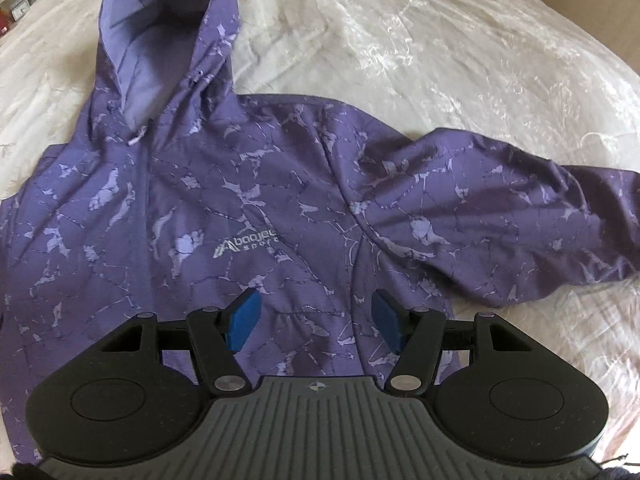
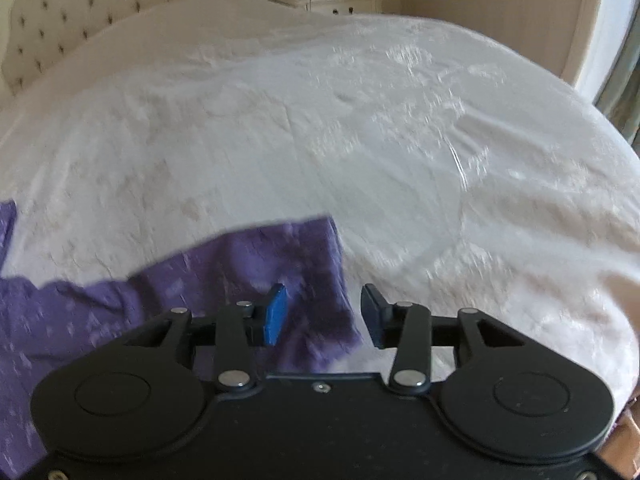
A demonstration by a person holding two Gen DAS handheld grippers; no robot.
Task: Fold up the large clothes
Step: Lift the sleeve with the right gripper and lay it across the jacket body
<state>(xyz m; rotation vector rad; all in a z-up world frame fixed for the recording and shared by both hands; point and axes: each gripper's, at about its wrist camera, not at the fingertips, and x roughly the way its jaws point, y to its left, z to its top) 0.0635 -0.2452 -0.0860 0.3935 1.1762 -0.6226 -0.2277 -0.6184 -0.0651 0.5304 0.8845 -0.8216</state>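
The left claw (image 1: 316, 326) hangs spread over the front of the purple hoodie (image 1: 224, 208), pinching nothing. The right claw (image 2: 324, 316) is spread too, the sleeve's cuff end (image 2: 308, 280) lying loose between its jaws. The hoodie lies flat, front up, on the white bed (image 1: 460, 60), hood (image 1: 160, 40) farthest away.

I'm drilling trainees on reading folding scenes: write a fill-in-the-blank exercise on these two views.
1. The purple hoodie lies spread on a ____ bedspread.
2. In the left wrist view, its hood points toward the ____ of the picture.
3. The left tongs hang over the hoodie with their pads ____.
4. In the right wrist view, the sleeve end lies below the right tongs, which grip ____.

Missing words: white; top; apart; nothing
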